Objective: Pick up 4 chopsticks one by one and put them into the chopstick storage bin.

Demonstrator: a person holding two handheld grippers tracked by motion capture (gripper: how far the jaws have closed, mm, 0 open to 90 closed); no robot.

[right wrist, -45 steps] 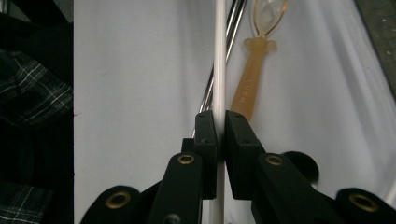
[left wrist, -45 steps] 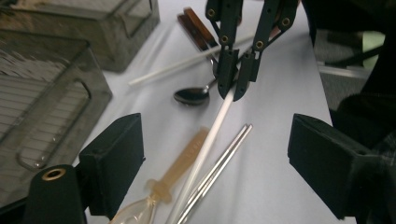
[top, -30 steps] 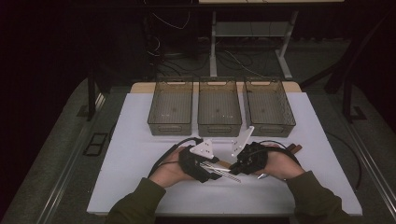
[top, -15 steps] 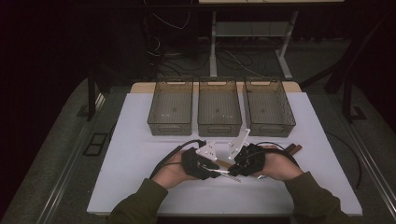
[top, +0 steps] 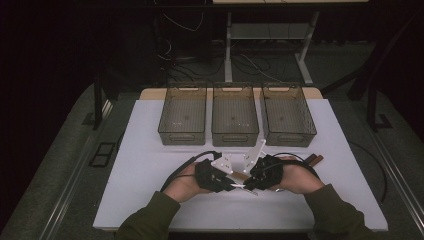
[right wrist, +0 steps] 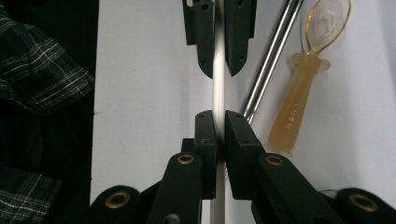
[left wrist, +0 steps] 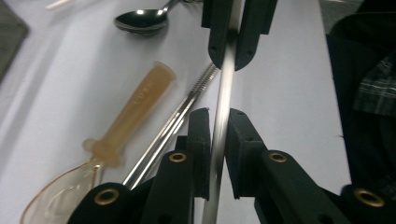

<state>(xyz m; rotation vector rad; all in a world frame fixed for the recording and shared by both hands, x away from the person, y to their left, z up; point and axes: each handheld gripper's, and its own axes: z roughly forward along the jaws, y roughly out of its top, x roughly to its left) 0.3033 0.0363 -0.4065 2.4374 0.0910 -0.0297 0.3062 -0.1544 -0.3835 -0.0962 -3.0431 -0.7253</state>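
Raised letters on the handle of the amber translucent spoon (right wrist: 299,100), running lengthwise along it, readable in the right gripper view as "LUSN"; the same embossing seen in the left gripper view (left wrist: 135,105) but too blurred to read. No other legible text anywhere.

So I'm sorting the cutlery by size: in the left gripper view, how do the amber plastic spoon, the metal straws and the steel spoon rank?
1. Amber plastic spoon, largest as it looks.
2. Metal straws, similar in length but thinner.
3. Steel spoon, smallest, though it lies farthest from the camera and is cut off, so that rank is unsure.
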